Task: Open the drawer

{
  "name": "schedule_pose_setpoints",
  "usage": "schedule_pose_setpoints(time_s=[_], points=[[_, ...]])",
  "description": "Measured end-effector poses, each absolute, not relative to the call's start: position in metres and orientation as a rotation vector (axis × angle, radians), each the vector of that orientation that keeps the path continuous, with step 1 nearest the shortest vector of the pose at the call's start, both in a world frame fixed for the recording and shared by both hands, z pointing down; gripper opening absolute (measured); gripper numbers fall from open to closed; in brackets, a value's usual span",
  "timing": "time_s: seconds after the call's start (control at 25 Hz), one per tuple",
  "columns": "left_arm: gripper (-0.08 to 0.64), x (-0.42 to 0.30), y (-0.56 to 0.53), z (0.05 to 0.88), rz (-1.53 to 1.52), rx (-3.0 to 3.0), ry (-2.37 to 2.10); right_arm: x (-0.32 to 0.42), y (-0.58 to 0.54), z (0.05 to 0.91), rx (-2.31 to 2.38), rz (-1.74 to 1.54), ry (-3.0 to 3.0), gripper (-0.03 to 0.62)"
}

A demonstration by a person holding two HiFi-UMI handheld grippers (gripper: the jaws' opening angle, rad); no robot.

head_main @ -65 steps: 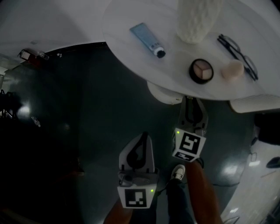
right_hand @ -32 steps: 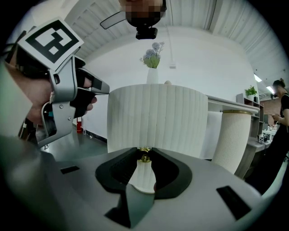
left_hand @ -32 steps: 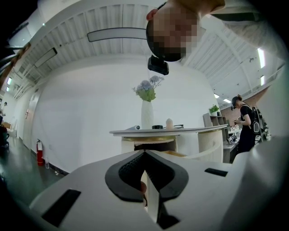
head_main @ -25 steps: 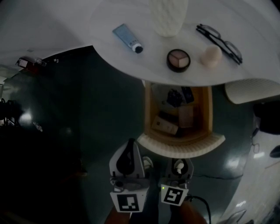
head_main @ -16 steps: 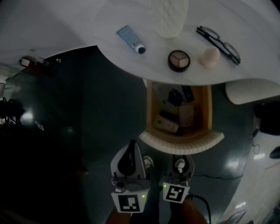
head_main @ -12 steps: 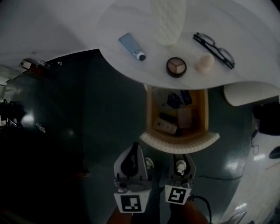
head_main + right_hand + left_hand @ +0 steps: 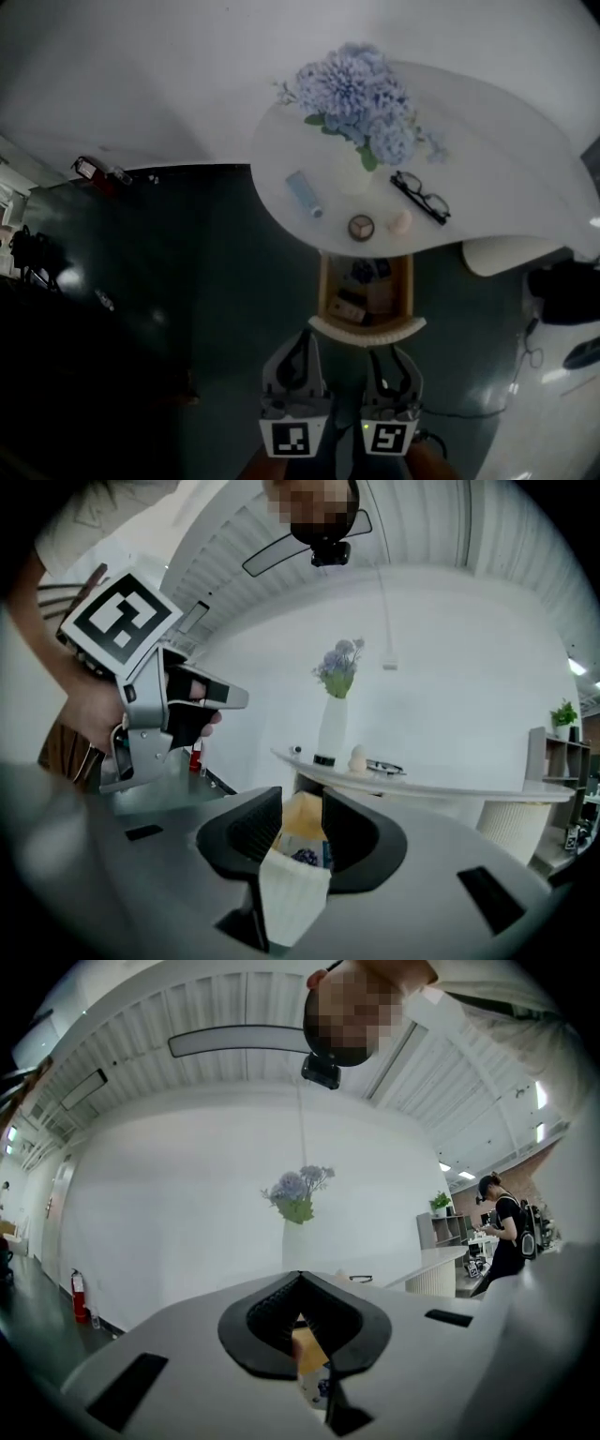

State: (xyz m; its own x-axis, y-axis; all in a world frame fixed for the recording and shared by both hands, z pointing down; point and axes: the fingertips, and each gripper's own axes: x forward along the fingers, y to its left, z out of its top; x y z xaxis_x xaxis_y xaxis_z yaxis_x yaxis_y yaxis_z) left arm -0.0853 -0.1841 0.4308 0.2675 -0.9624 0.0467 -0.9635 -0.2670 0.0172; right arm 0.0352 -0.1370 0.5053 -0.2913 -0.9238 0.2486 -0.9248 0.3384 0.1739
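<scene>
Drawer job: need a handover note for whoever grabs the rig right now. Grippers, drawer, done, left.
Left gripper: fingers shut, nothing in them, held short of the drawer front.
Right gripper: fingers apart, empty, not touching the drawer.
Drawer: pulled out from under the white table, contents in view.
Done: drawer is open.
Left: nothing visible on the drawer itself; probably just keep both grippers clear of it.

No legible text — anywhere
</scene>
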Motion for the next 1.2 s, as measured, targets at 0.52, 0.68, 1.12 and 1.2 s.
schedule_pose_setpoints(time_s=[0.52, 0.68, 1.12, 1.2], points=[[0.003, -0.057, -0.170, 0.290, -0.020, 2.528, -1.854, 0.070, -0.148, 0.304, 1.882, -0.116, -2.389, 0.120], [0.002, -0.053, -0.164, 0.260, -0.031, 2.566, -1.861, 0.077, -0.149, 0.270, 1.840, -0.101, -2.409, 0.120], [0.003, -0.057, -0.153, 0.215, -0.043, 2.560, -1.850, 0.086, -0.137, 0.192, 1.831, -0.240, -2.483, 0.120], [0.003, -0.054, -0.156, 0.210, -0.047, 2.588, -1.843, 0.088, -0.136, 0.187, 1.854, -0.252, -2.485, 0.120]])
